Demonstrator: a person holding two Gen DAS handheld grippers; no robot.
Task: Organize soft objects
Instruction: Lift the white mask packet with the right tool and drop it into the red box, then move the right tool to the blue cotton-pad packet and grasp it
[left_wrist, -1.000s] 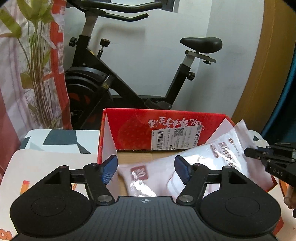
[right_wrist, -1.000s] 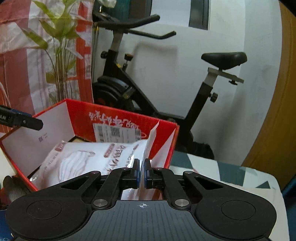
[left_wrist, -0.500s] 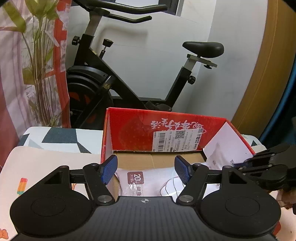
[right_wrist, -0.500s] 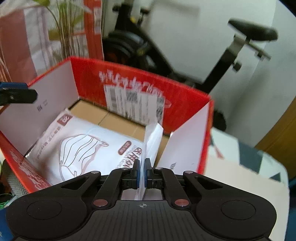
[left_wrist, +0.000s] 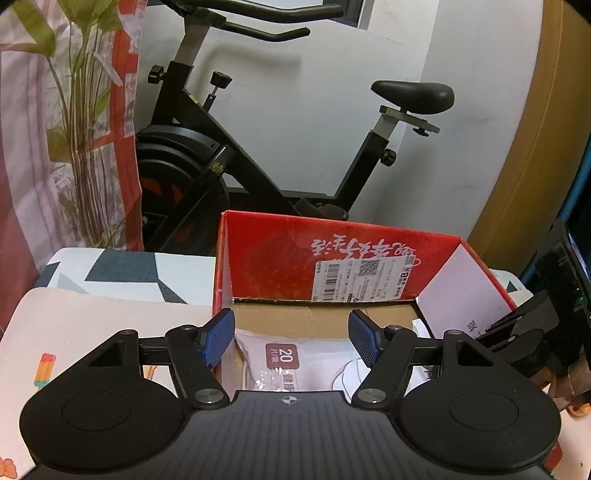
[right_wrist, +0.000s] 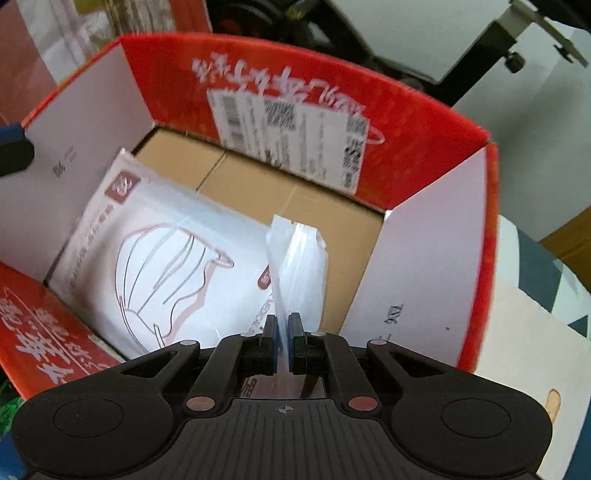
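Behind the table stood a black exercise bike (left_wrist: 258, 155) w/ its saddle up at right, against a white wall; a plant (left_wrist: 74, 122) and a red-and-white curtain hung at the left.

On the table (left_wrist: 122, 280), covered w/ a patterned cloth, sat a red cardboard box (right_wrist: 424, 122), flaps open & upright, a white shipping label (right_wrist: 291, 125) stuck on its far inner wall. Its brown floor showed at the back.

Inside the box lay the white mask pack (right_wrist: 166, 258), printed w/ a face-mask outline; it sat toward the left side, tilted w/ its far end leaning on the left flap, near end down by the front wall. The right wrist view was motion-blurred, so whether the pack lay flat on the floor I couldn't tell.

The right gripper (right_wrist: 282, 341) pointed steeply down into the box, its blue pads pinched tight on the pack's clear plastic edge, which stood up betw. them.

The left gripper (left_wrist: 291, 338) hung level-ish at the box's near-left corner, pads spread fairly wide, nothing betw. them; the pack showed beyond the gap, not touched. In that view the right gripper's black body sat at the box's right edge.
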